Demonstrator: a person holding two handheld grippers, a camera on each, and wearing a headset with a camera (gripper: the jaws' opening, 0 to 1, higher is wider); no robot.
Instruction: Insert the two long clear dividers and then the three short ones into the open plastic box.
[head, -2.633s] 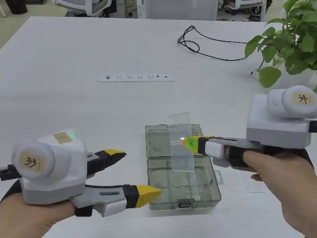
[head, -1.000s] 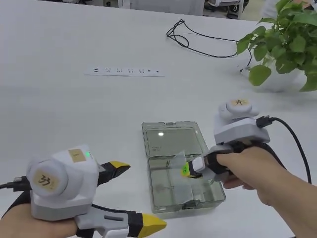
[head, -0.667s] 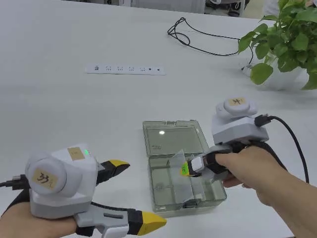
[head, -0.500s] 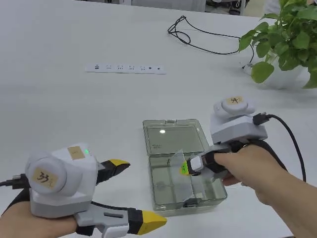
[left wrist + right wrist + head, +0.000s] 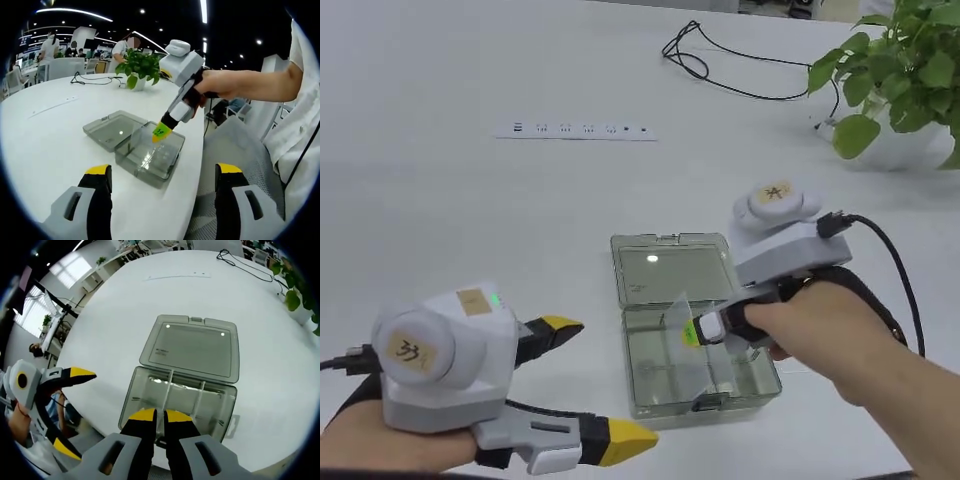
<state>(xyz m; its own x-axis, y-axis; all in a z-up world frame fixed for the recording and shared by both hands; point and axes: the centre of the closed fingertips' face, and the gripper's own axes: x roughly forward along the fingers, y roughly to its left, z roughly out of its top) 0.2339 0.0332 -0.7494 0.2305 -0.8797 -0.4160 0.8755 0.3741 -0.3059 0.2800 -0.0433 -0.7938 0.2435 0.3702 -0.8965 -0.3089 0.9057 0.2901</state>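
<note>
Right gripper (image 5: pixel 692 335) around divider (image 5: pixel 679 316), inside box (image 5: pixel 665 410)

Box (image 5: pixel 665 270) on table (image 5: pixel 440 220), power strip (image 5: pixel 575 129) behind

An open-plan office. Beyond the left tongs (image 5: pixel 162 171) stand desk chairs (image 5: pixel 65 67), a potted plant (image 5: pixel 140 65) and people (image 5: pixel 50 47) under rows of ceiling lights (image 5: pixel 70 11).

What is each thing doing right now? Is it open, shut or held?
plastic box: open, lid lying flat back.
right claw: shut on the clear divider.
clear divider: tilted, lower end inside the box.
left claw: open, holding nothing.
</note>
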